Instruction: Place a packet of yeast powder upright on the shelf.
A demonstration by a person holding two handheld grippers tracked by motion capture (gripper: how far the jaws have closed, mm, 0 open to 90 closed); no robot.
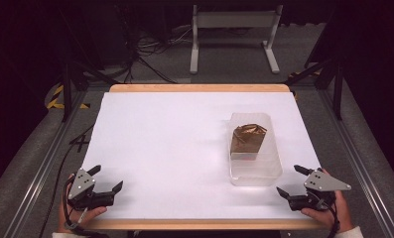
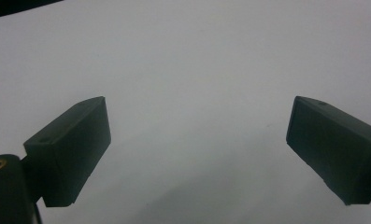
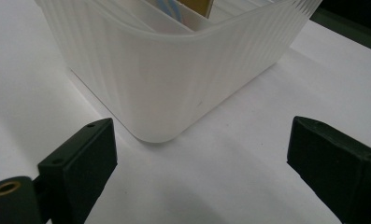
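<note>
A translucent white plastic bin [image 1: 254,171] stands on the right half of the white table [image 1: 174,148]. Inside it stands a crumpled brown-gold packet [image 1: 247,138], with something red at its foot. My right gripper [image 1: 292,181] is open near the table's front right corner, just right of the bin; in the right gripper view the bin's ribbed corner [image 3: 164,93] rises close ahead of the spread jaws. My left gripper [image 1: 106,179] is open at the front left, far from the bin, with bare table between its jaws [image 2: 197,135].
The table has a wooden rim [image 1: 199,88] along its far and near edges. Aluminium frame rails [image 1: 40,163] run along both sides. Beyond the table stand a white stand [image 1: 234,22] and loose cables [image 1: 150,47] on the grey floor.
</note>
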